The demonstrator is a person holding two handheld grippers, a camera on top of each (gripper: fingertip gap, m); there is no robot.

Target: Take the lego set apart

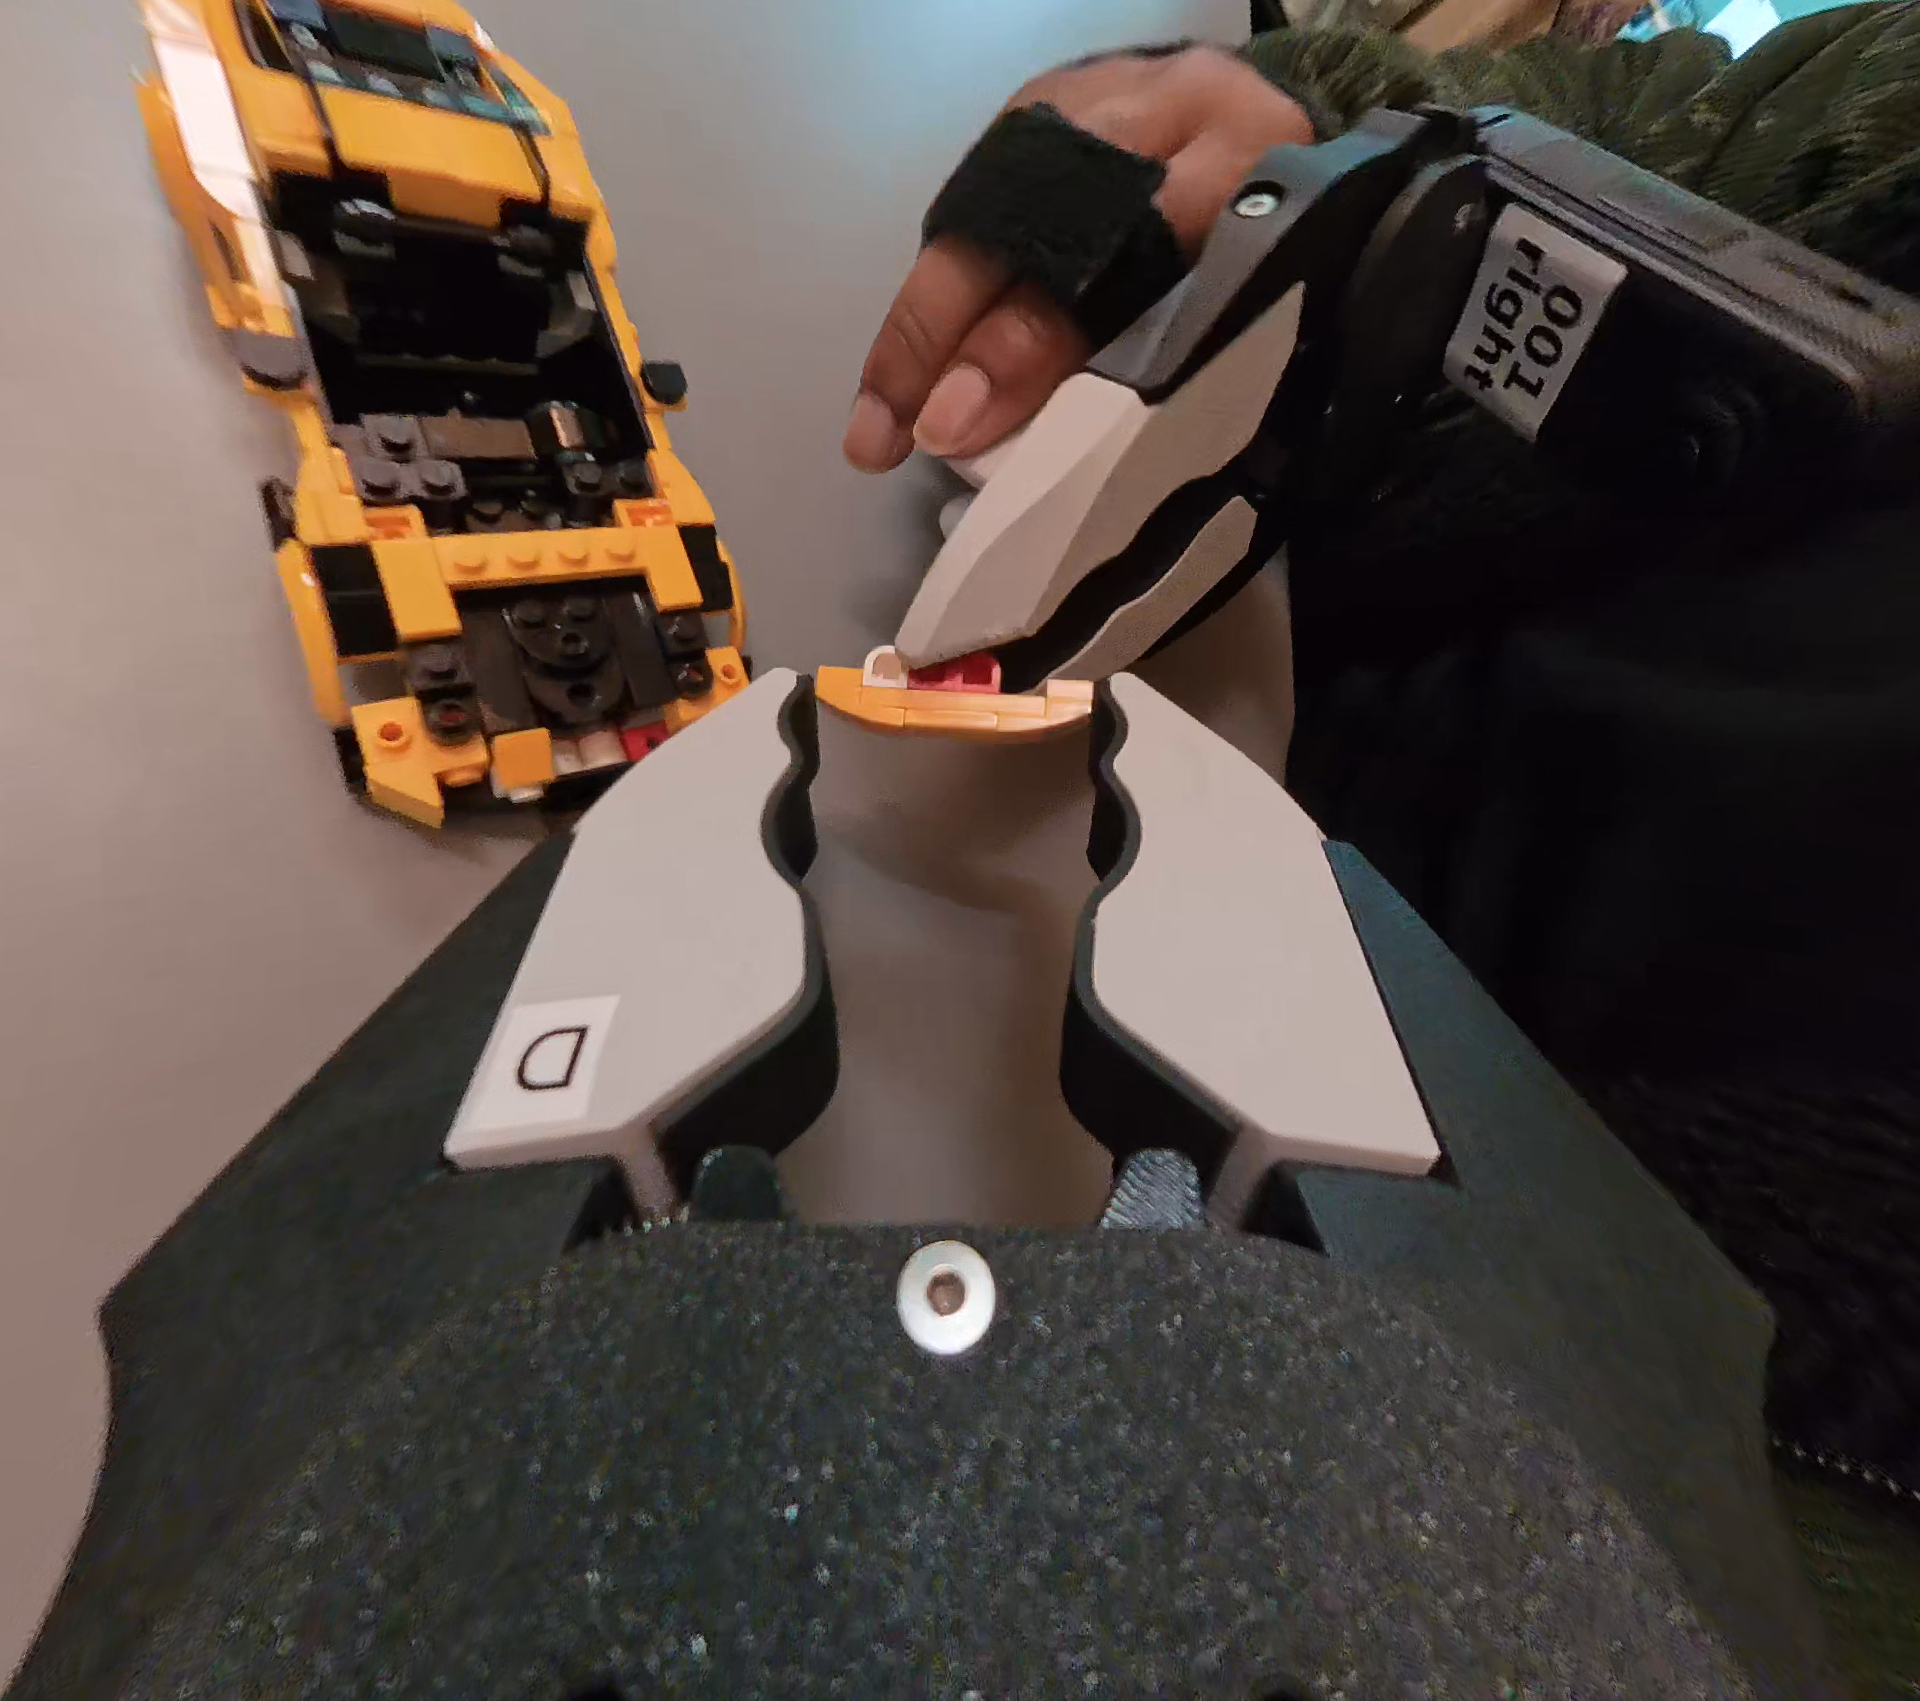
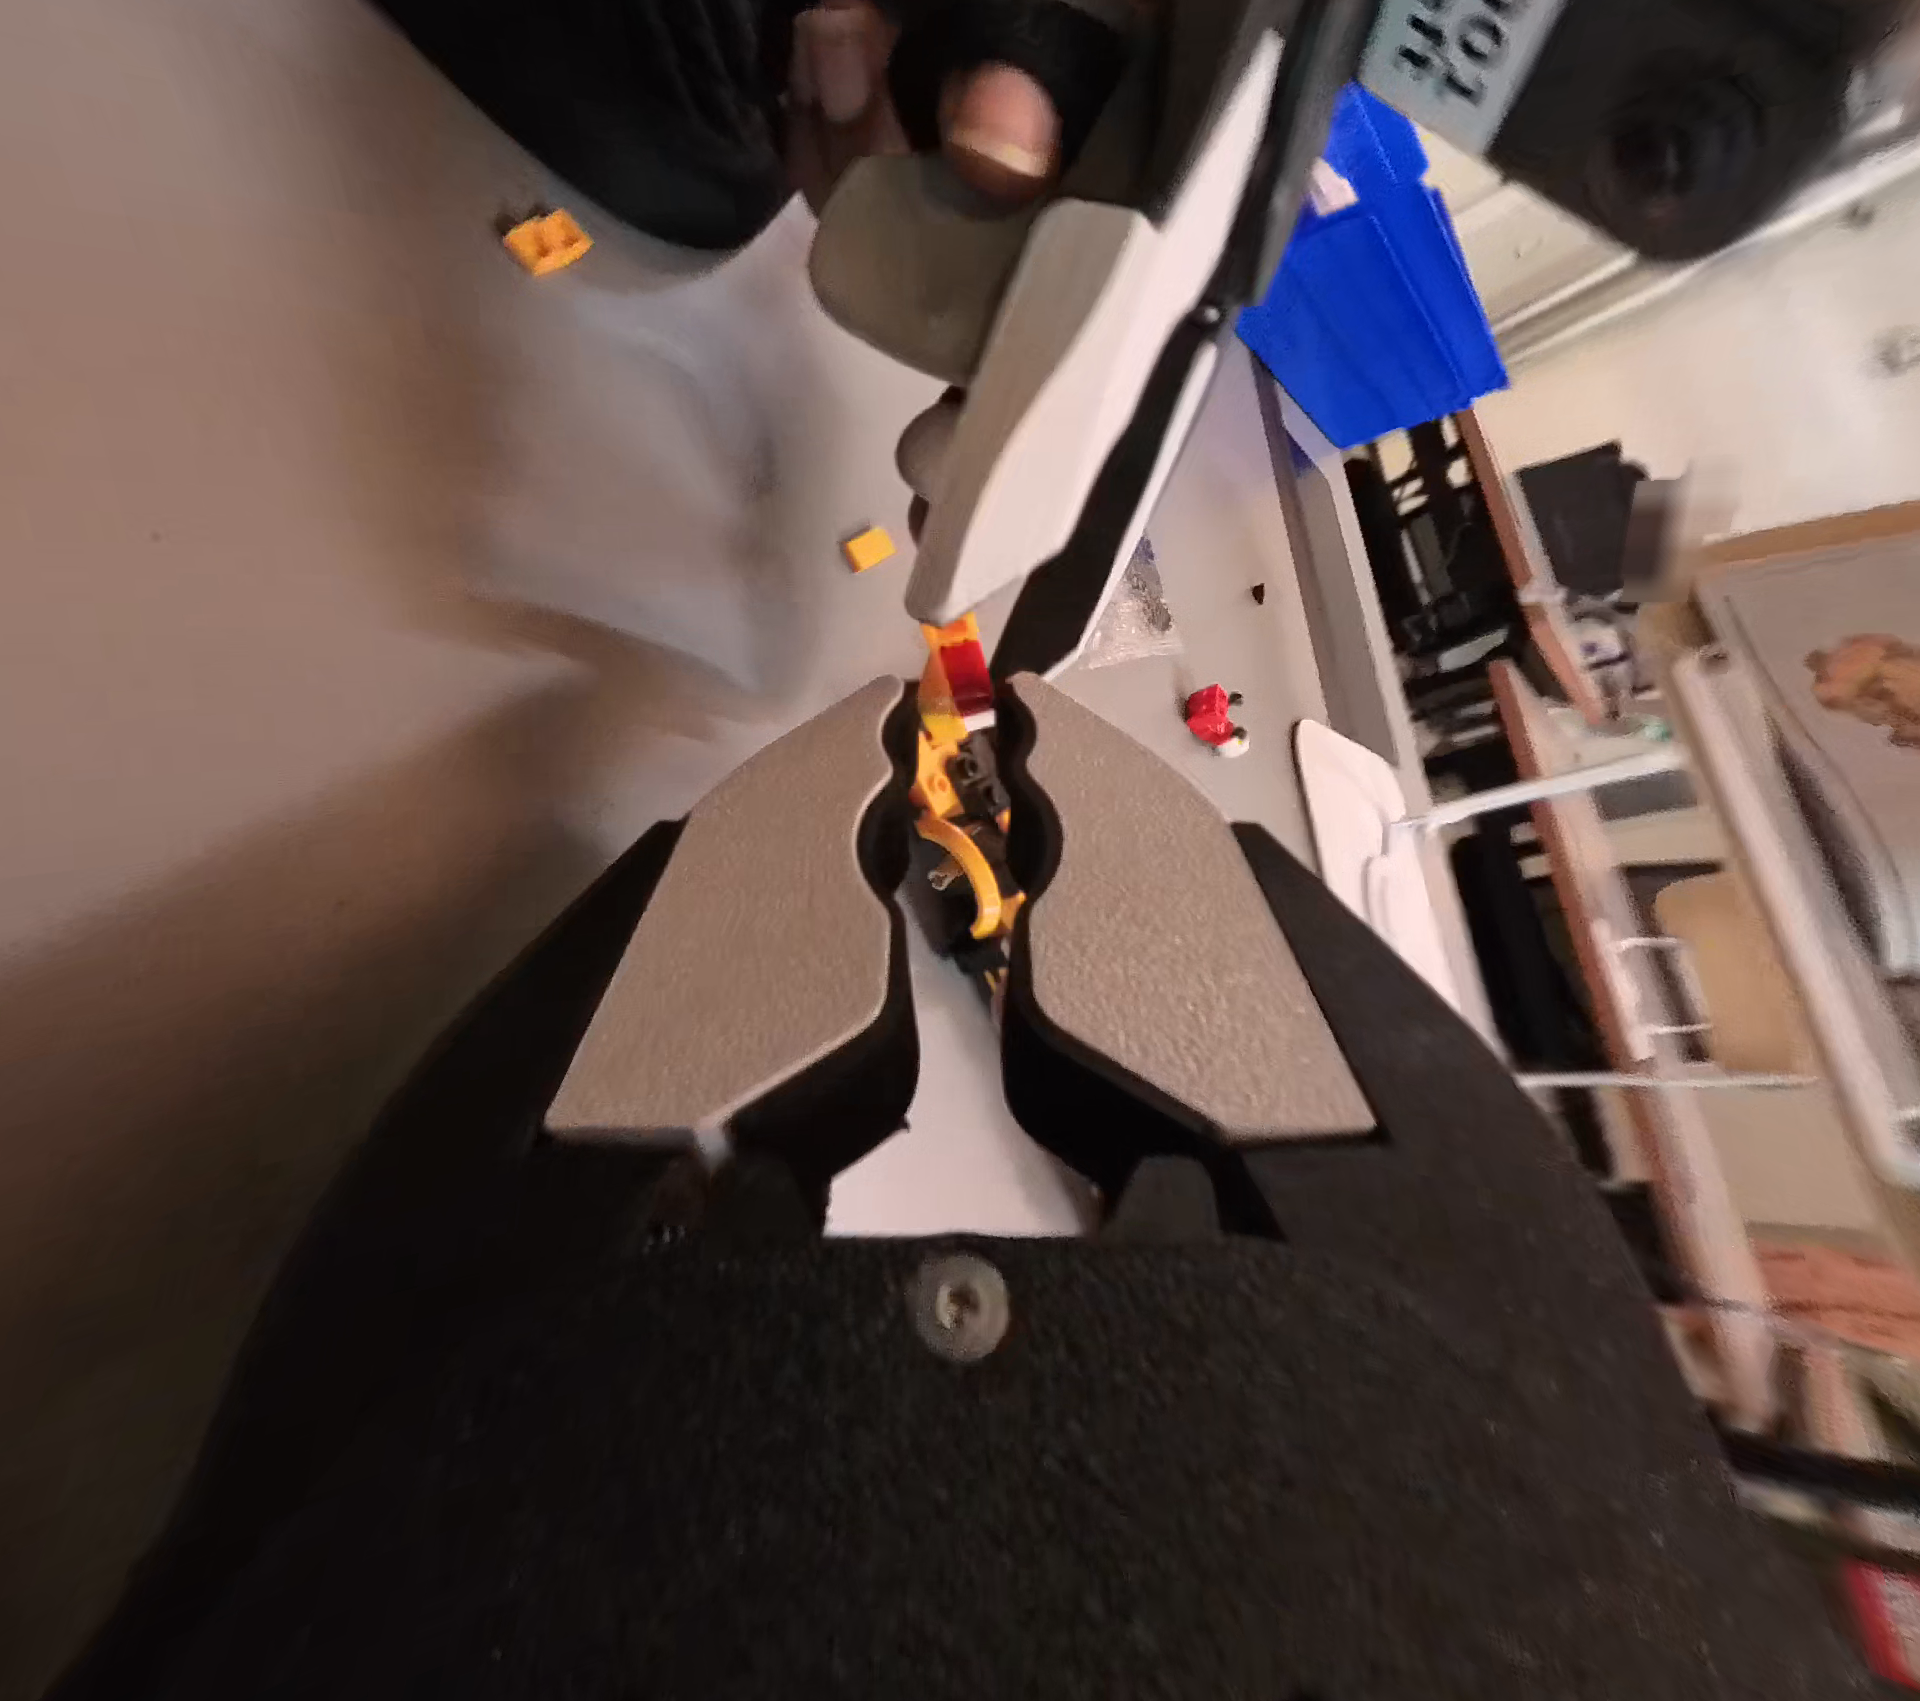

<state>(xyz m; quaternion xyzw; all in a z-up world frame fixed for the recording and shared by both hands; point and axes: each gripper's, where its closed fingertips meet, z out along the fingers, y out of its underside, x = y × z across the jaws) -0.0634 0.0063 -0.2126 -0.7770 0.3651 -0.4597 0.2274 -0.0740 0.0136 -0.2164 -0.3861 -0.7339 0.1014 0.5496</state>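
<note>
An orange and black Lego car (image 1: 447,404) with its roof off lies on the grey table, to the left of both grippers. My left gripper (image 1: 951,701) is shut on a small curved orange sub-assembly (image 1: 935,716), held across its tips above the table. My right gripper (image 1: 966,664) comes in from the upper right and is shut on a red brick (image 1: 961,671) on top of that sub-assembly. In the right wrist view, my right gripper (image 2: 958,695) pinches the red brick (image 2: 968,680), and the left gripper (image 2: 961,612) meets it from above. The car (image 2: 961,830) shows through the finger gap.
Two loose orange pieces (image 2: 545,238) (image 2: 868,550) lie on the table. A small red piece (image 2: 1210,711) and a clear plastic bag (image 2: 1138,612) sit near the table's far edge. A blue bin (image 2: 1371,301) and shelves stand beyond it. A person's dark jacket (image 1: 1558,820) is close on the right.
</note>
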